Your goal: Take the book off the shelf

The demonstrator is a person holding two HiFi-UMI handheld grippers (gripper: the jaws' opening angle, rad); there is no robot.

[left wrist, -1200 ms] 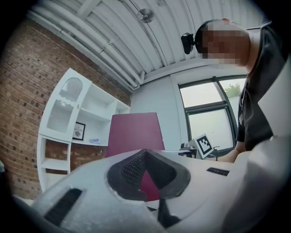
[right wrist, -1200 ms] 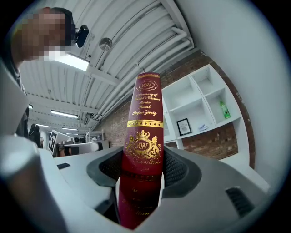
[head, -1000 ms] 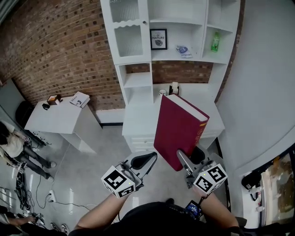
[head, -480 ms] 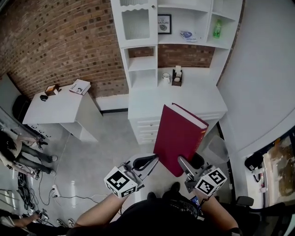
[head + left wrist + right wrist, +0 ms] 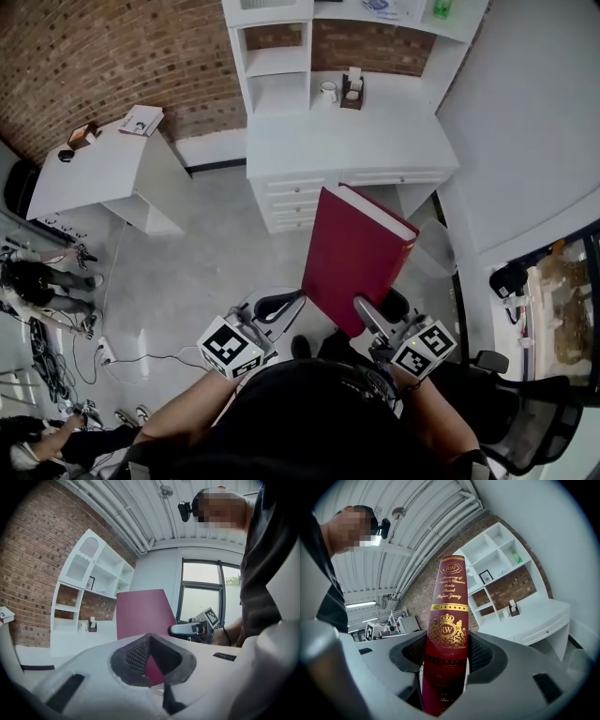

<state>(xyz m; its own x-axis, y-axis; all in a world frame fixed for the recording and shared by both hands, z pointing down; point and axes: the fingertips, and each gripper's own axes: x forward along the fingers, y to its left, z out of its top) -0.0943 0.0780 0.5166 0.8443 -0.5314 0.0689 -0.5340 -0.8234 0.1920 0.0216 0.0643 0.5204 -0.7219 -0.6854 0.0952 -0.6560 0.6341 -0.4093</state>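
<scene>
1. Right gripper (image 5: 378, 310): its jaws stand wide apart and are clamped on the book (image 5: 353, 255). Both pads press the two covers at the spine end, at the book's lower part. We find the grip firm, with no gap at either pad.

2. Book: dark red, with gilt lettering and a crest on the spine. The spine faces back along the right gripper's jaws. The volume rises from the jaws and leans away from the gripper. It is clear of the shelf unit (image 5: 279, 58), which stands well ahead of both grippers, beyond the white desk (image 5: 375, 141) with drawers. Under the book is the grey floor (image 5: 211, 253).

3. Left gripper (image 5: 281, 305): its jaws are drawn together at the tips and have hold of nothing. The red cover shows beyond them, ahead and slightly to the right. The tips lie just beside the book's lower edge. We cannot confirm contact there.

4. The two grippers are side by side, close in front of the person's body, the book between their lines but held by the right one alone.
</scene>
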